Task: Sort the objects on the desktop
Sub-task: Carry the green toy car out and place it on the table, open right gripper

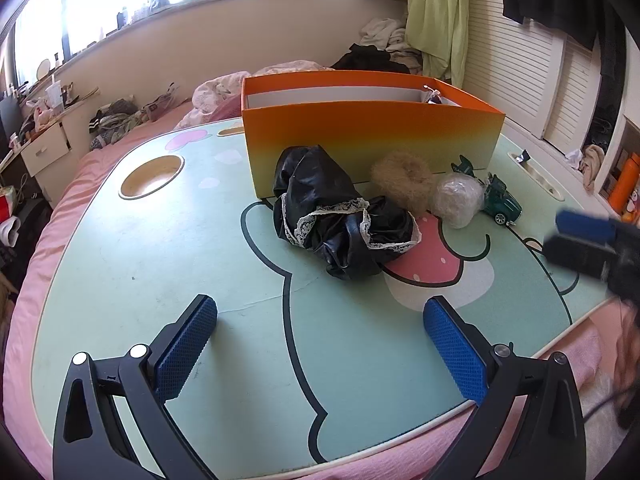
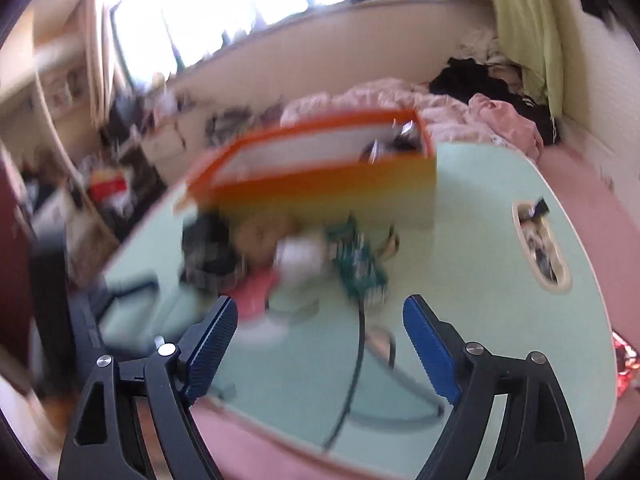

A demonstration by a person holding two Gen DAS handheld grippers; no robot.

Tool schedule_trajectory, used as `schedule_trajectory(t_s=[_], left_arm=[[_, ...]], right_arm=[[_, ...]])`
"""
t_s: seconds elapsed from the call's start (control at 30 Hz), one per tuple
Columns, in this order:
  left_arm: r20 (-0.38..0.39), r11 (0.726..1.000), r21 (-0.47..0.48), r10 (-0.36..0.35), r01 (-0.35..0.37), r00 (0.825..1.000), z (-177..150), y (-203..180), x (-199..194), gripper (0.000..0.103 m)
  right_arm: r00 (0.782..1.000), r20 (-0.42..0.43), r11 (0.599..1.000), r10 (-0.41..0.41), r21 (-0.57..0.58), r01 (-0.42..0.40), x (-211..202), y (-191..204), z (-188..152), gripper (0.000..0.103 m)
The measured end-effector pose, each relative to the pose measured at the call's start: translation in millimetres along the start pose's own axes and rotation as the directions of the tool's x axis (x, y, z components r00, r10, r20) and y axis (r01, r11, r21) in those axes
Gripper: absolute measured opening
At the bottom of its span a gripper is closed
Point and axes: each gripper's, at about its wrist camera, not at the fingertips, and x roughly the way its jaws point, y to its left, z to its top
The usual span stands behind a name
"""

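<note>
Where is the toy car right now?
In the left wrist view the toy car sits on the table, right of centre, against the clear wrapped ball and just before the orange box's right corner.

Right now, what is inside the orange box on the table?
In the orange box, a white inner wall shows, and a small dark item with a silvery bit sits in its right end. The box floor is hidden by the front wall.
</note>
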Motion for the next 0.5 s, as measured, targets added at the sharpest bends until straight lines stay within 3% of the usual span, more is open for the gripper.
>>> schedule_trajectory(t_s=[0.13,0.33,0.5], left_arm=[[0.002,1.000,0.002,0.004,-0.004,1.000,-0.1,-0.1,-0.5,0.103],[0.001,1.000,-0.003,0.004,-0.004,1.000,1.2,-0.3,-0.9,0.103],[0.005,1.000,-0.009,0.003,-0.003,1.000,1.3,-0.7,-1.9,0.103]], right_arm=[[0.989,-0.001,0.984,-0.146,-0.107,0.145,10.8,12.7,-18.9,0.088],[0.989,-0.007,0.983,-0.145,-0.111,0.144,15.3,7.7,-18.3,0.099],[0.989,-0.008,0.984,-0.147,-0.107,0.146,19.9,-1.8,-14.4,0.103]])
